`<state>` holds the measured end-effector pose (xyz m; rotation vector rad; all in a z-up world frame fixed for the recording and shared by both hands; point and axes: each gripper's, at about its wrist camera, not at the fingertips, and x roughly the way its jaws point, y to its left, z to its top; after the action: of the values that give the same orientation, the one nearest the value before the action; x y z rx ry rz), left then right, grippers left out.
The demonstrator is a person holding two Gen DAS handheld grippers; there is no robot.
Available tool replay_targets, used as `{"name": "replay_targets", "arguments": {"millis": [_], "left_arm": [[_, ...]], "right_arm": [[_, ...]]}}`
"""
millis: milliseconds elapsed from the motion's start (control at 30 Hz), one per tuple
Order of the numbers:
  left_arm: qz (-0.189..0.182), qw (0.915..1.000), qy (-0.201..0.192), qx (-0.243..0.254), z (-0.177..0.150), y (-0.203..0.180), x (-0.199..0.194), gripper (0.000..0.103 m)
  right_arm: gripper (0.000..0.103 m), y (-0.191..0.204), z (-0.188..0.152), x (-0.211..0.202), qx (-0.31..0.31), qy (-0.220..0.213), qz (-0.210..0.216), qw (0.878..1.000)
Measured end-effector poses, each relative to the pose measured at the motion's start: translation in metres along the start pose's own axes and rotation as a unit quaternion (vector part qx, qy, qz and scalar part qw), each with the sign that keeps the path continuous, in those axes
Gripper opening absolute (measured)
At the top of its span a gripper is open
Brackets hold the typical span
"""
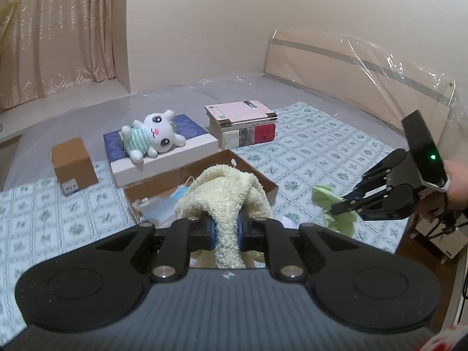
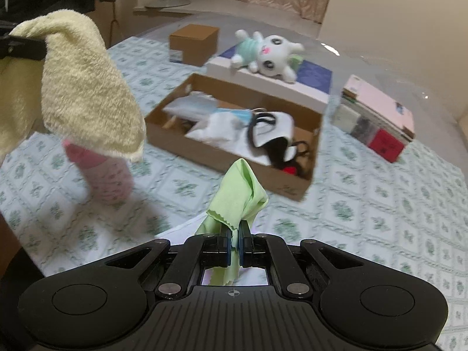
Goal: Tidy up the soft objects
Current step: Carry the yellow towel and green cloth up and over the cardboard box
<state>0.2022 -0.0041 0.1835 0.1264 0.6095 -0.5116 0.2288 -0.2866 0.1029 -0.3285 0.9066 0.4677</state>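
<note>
My left gripper (image 1: 226, 231) is shut on a cream fluffy towel (image 1: 225, 196), held up just before the open cardboard box (image 1: 272, 185). The towel also hangs at the left of the right wrist view (image 2: 84, 93). My right gripper (image 2: 234, 245) is shut on a light green cloth (image 2: 239, 193), held above the bedspread near the box (image 2: 234, 158). It also shows at the right of the left wrist view (image 1: 345, 204), with the green cloth (image 1: 324, 196). The box holds face masks and white and black fabric items (image 2: 257, 128).
A white plush bunny (image 1: 152, 137) lies on a blue-topped white box (image 1: 187, 143). A small brown carton (image 1: 73, 163) stands left of it. A stack of books (image 1: 242, 122) stands behind the box. A pink item (image 2: 108, 175) lies on the patterned bedspread (image 1: 316, 146).
</note>
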Motion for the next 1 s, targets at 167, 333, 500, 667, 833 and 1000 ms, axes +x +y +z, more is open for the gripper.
{"name": "replay_targets", "arguments": {"millis": [167,333,500,667,833,1000], "left_arm": [[0.011,0.9996,0.017,0.021,0.033,0.007,0.032,0.011],[0.031,0.9982,0.031,0.041,0.058,0.019,0.063,0.011],[0.048,0.9960,0.049,0.057,0.075,0.032,0.092,0.011],[0.056,0.9944,0.068,0.058,0.080,0.048,0.119,0.011],[0.060,0.9934,0.089,0.040,0.081,0.066,0.152,0.011],[0.066,0.9895,0.119,0.048,0.080,0.073,0.186,0.011]], "right_arm": [[0.005,-0.022,0.017,0.001,-0.003,-0.004,-0.011,1.000],[0.005,-0.035,0.036,0.008,-0.005,-0.011,-0.011,1.000],[0.005,-0.044,0.058,0.021,-0.012,-0.014,-0.008,1.000],[0.005,-0.054,0.081,0.038,-0.006,-0.015,0.003,1.000],[0.005,-0.064,0.100,0.059,0.004,-0.017,0.008,1.000],[0.005,-0.073,0.114,0.077,0.020,-0.016,0.015,1.000]]}}
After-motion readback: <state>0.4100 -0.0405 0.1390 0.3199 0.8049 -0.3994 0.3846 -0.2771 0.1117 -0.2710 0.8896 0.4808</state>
